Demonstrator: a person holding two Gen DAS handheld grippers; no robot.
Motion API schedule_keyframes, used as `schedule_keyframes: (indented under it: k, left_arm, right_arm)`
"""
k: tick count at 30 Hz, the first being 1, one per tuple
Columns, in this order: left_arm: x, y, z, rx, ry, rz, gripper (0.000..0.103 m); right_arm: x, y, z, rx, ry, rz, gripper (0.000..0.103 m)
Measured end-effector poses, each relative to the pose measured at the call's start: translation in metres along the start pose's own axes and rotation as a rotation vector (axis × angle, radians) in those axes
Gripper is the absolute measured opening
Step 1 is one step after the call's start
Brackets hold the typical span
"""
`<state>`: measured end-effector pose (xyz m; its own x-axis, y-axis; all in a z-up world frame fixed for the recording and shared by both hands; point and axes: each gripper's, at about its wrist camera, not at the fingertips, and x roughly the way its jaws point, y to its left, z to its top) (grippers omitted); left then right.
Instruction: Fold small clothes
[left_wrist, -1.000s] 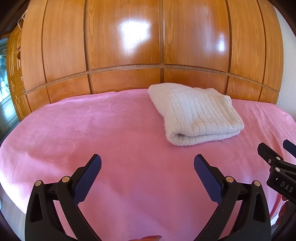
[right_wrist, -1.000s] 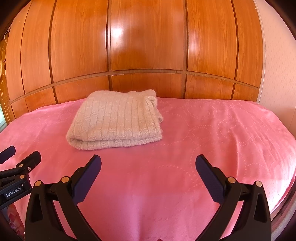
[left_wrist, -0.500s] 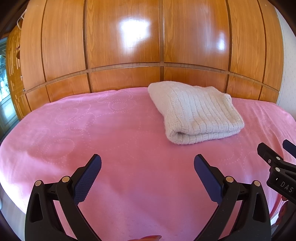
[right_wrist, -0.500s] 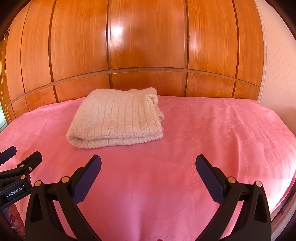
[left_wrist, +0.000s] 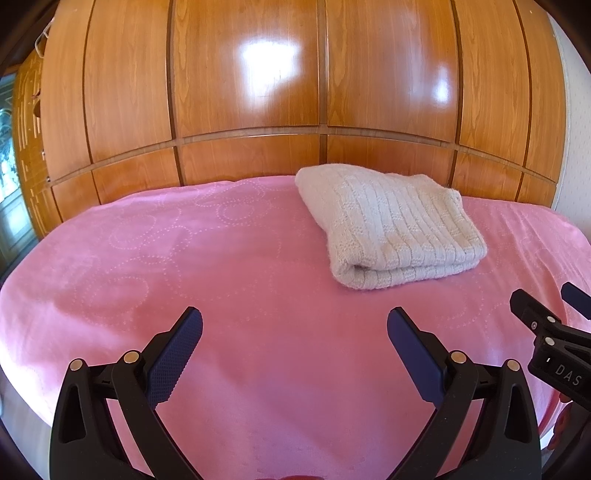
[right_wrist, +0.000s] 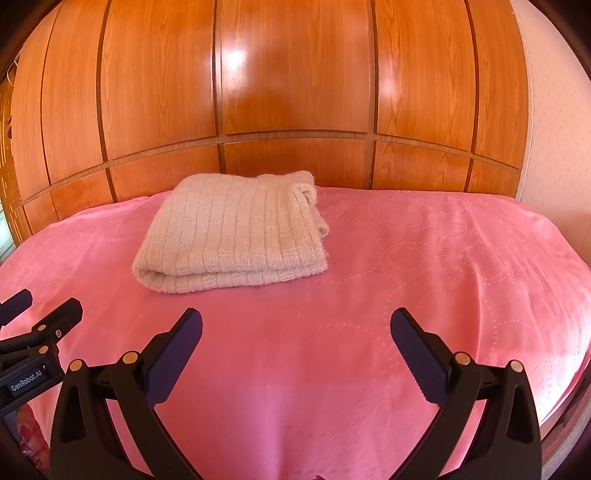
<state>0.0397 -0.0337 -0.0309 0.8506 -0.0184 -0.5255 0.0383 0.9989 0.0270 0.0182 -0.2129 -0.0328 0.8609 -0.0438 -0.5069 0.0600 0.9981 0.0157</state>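
Two big surfaces fill your view: the glossy wooden wardrobe (left_wrist: 251, 92) across the back, and the bed under its pink bedspread (left_wrist: 221, 266), stitched with dotted circles. Window glare sits high on the wardrobe panels.

On the bedspread, toward the far side near the wardrobe, lies the cream knitted garment (right_wrist: 232, 232), folded into a thick, neat rectangle with its rounded fold edge facing you. From your left wrist camera it sits ahead and to the right; from your right wrist camera it sits ahead and to the left (so it lies roughly between your two hands, well apart from both).

Your left tool (left_wrist: 294, 334) hovers over bare bedspread with its jaws spread wide and nothing between them. Your right tool (right_wrist: 296, 334) is likewise released, jaws wide apart and gripping nothing. Each tool shows at the edge of the other's view, side by side at the near edge of the bed.
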Motion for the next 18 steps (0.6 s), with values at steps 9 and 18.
schedule_keyframes:
  k: [9,18]
  left_arm:
    - [-0.0003,-0.0013,-0.0001,-0.006,0.009,0.002,0.099]
    - [0.0015,-0.0049,-0.0007,0.008,0.021,0.0,0.099]
  right_arm:
    - [0.0002,0.0009,-0.001,0.0,0.0,0.0,0.101]
    - [0.0006,0.0012,-0.0019,-0.001,0.003,-0.001,0.101]
